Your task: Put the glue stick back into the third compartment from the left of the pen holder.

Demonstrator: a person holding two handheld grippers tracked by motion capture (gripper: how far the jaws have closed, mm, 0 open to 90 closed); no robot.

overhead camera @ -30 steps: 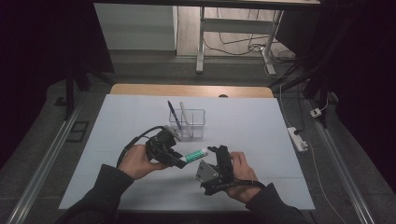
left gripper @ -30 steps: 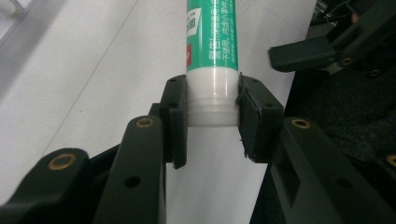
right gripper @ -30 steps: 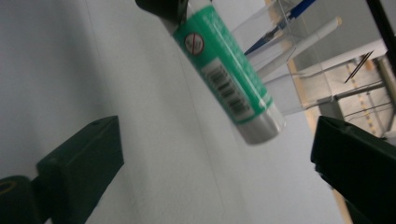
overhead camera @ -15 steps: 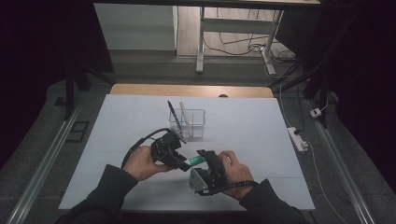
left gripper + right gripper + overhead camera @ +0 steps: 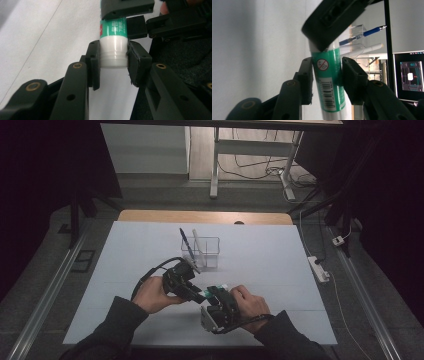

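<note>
A glue stick (image 5: 217, 288) with a green label and a white end hangs just above the white mat, between both hands. My left gripper (image 5: 113, 62) is shut on its white end (image 5: 113, 53). In the high view that gripper (image 5: 200, 294) comes in from the left. My right gripper (image 5: 327, 75) has just been closing, and its pads now press the green body (image 5: 329, 85) from both sides. The right gripper (image 5: 218, 297) sits under the person's right hand. Its jaws reach in at the top of the left gripper view, clamped over the green label.
A clear pen holder (image 5: 206, 252) stands behind the hands with a blue pen (image 5: 184, 239) and a white pen (image 5: 196, 241) in it. The white mat (image 5: 300, 255) covers the table. A power strip (image 5: 318, 268) lies off its right edge.
The right hand has moved left toward the glue stick. Its jaws, wide open a second ago, have closed around the green body. The left hand has held still.
</note>
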